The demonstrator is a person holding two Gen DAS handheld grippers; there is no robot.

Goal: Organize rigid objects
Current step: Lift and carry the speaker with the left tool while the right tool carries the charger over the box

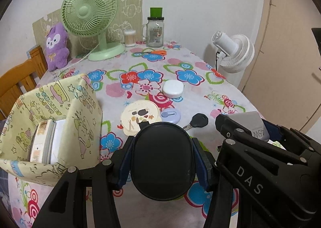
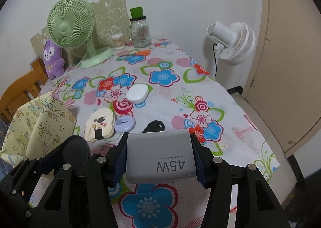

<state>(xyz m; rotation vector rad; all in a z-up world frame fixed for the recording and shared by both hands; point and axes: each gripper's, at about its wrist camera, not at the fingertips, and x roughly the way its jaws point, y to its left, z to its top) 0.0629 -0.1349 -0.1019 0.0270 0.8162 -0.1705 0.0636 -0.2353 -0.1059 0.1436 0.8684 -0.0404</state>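
My left gripper (image 1: pixel 162 159) is shut on a black oval case (image 1: pixel 162 159), held above the floral table just right of the yellow paper box (image 1: pixel 84 107). My right gripper (image 2: pixel 160 155) is shut on a grey 45W charger (image 2: pixel 160 155), held above the table's near side; the charger also shows in the left wrist view (image 1: pixel 250 123). On the table lie a cream round compact (image 1: pixel 139 115), a lilac oval piece (image 1: pixel 170 115), a black key (image 1: pixel 197 121) and a white rounded case (image 1: pixel 173 88). The box holds a tape roll and a white item (image 1: pixel 46 141).
A green desk fan (image 1: pixel 90 13), purple plush (image 1: pixel 56 47), cotton swab jar (image 1: pixel 130 38), glass mug jar (image 1: pixel 154 31) and orange scissors (image 1: pixel 154 52) stand at the table's far end. A white fan (image 1: pixel 234 51) stands beyond the right edge. A wooden chair (image 1: pixel 18 83) is at left.
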